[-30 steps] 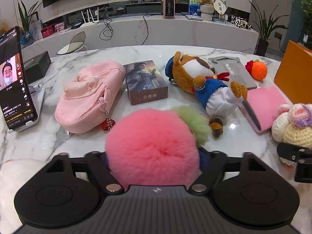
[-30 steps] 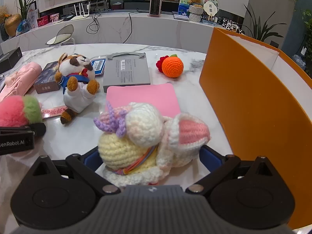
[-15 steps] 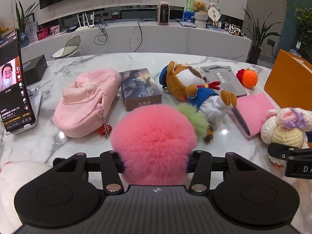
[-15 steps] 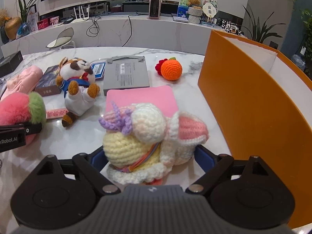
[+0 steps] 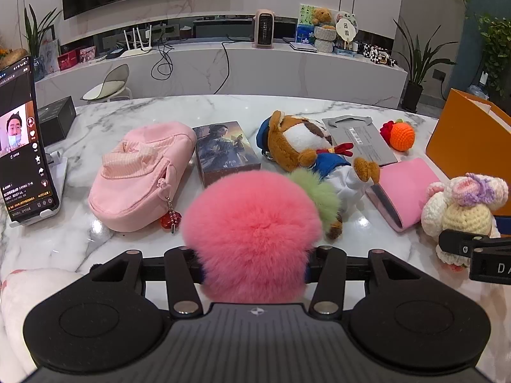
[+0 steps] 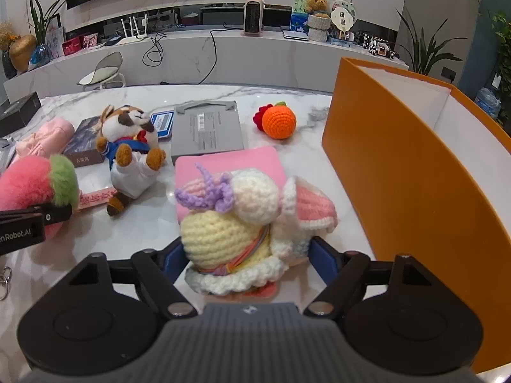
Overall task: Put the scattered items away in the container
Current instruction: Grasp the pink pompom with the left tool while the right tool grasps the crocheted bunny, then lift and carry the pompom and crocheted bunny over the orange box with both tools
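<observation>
My left gripper (image 5: 255,265) is shut on a fluffy pink ball (image 5: 252,223) with a green tuft, low over the marble table (image 5: 223,108). The ball hides the pads. My right gripper (image 6: 247,255) is closing on a crochet doll (image 6: 230,220), cream and yellow with a purple bow; its blue pads (image 6: 172,255) touch the doll's two sides. The orange container (image 6: 415,175) stands open just right of the doll. In the left wrist view the doll (image 5: 463,204) and the orange container (image 5: 463,146) sit at the far right.
Still on the table are a plush animal in blue (image 5: 316,150), a pink pouch (image 5: 140,175), a picture box (image 5: 223,150), a grey flat pack (image 6: 207,131), a pink pad (image 5: 405,188) and a crochet orange (image 6: 278,121). A phone on a stand (image 5: 22,146) is at the left.
The left jaws drew in and closed on the pink ball. The right jaws narrowed from wide apart until the pads met the doll's sides. Neither hand has shifted much.
</observation>
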